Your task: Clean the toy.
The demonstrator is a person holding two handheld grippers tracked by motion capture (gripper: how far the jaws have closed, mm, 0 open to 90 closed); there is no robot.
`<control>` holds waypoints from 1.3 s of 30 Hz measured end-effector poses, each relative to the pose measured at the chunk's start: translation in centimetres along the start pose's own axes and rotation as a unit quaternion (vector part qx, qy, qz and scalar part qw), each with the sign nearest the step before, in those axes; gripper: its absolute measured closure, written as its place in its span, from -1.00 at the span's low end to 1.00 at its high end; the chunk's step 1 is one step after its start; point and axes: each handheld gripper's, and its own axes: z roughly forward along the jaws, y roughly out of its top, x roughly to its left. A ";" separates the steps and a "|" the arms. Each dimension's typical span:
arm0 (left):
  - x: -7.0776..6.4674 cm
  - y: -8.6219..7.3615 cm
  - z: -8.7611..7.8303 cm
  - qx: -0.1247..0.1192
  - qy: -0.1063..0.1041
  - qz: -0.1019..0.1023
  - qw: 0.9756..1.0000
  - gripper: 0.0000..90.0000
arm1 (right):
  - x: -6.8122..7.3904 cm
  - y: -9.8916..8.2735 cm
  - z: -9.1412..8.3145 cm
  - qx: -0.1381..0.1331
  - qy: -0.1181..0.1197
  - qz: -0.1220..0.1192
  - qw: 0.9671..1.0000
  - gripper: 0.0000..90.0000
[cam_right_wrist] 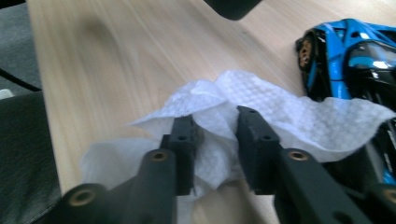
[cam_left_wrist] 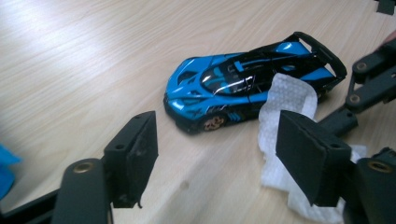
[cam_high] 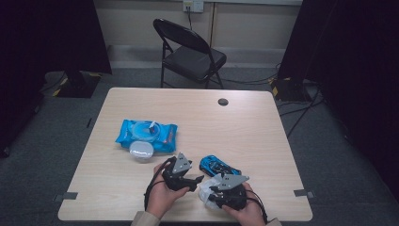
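Between right gripper [cam_right_wrist: 215, 140] jaws, white wipe [cam_right_wrist: 280, 112], touching blue toy car [cam_right_wrist: 355, 56]

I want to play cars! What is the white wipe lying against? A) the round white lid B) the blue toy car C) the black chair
B: in the left gripper view, the white wipe drapes against the rear side of the blue toy car.
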 end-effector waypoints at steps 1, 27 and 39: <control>0.0 0.2 0.3 -0.001 -0.002 -0.002 1.000 -0.39 | 0.0 0.0 0.0 0.001 -0.005 0.002 1.000 0.63; -1.1 3.5 6.7 0.020 -0.053 0.011 0.998 -0.58 | -5.2 -2.7 -11.2 -0.096 -0.097 0.143 0.980 0.90; -1.0 3.2 7.5 0.035 -0.059 0.004 0.998 -0.64 | -6.1 -5.2 -8.6 -0.055 -0.133 0.152 0.978 0.84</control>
